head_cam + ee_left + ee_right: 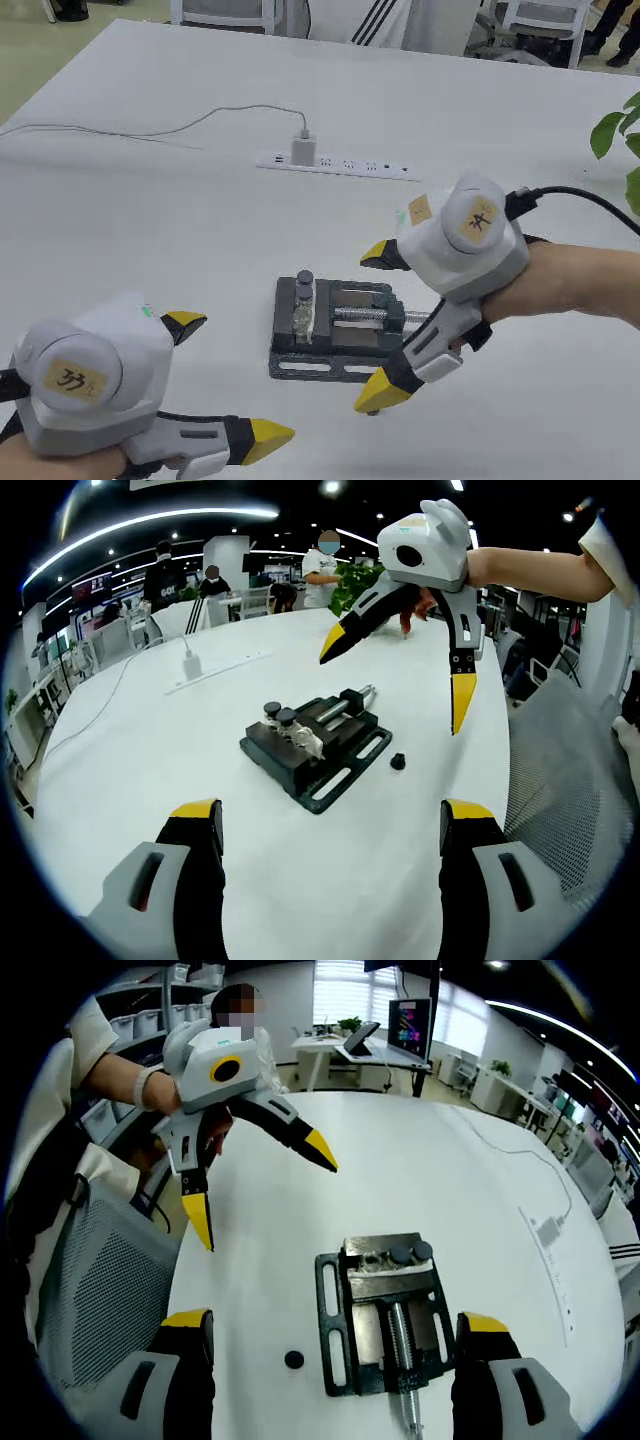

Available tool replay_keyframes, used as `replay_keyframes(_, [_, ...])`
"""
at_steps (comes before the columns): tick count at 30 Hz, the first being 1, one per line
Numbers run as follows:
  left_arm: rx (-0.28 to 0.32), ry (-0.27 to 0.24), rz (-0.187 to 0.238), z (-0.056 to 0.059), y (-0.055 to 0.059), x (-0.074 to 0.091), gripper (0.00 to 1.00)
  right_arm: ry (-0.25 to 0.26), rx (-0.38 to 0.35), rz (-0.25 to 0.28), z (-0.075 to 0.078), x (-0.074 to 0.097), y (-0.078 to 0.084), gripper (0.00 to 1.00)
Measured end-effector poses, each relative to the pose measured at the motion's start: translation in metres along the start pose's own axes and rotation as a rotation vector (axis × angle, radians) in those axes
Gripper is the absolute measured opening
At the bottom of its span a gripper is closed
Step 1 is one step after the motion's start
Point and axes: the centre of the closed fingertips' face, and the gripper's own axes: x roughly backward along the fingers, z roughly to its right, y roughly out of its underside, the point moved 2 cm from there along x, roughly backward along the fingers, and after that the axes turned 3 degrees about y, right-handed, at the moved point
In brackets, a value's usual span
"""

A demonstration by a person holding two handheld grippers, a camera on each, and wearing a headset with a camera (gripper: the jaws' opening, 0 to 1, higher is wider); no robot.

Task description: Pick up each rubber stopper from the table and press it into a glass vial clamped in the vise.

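A black vise [345,345] stands mid-table and clamps two glass vials [303,318], each capped with a dark rubber stopper [305,279]. In the left gripper view the vise [330,755] has one loose black stopper [398,762] lying on the table just beside it. The same loose stopper [293,1359] shows left of the vise [385,1310] in the right gripper view. My left gripper [228,378] is open and empty, near the table's front edge. My right gripper [372,325] hovers open and empty over the vise's right side.
A white power strip [335,165] with a plugged charger [303,150] and a trailing cable lies farther back. Green plant leaves [615,130] reach in at the right edge. A grey mesh chair [575,780] stands by the table edge. People stand in the far background.
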Motion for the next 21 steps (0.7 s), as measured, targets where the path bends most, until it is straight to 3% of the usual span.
replay_keyframes(6, [-0.023, 0.047, -0.020, 0.007, 0.001, -0.004, 0.85, 0.031, -0.026, 0.014, -0.008, 0.014, 0.023, 0.99])
replay_keyframes(21, [-0.109, 0.165, -0.092, 0.026, 0.000, -0.023, 0.79, 0.131, -0.221, 0.070, -0.028, 0.051, 0.074, 0.93])
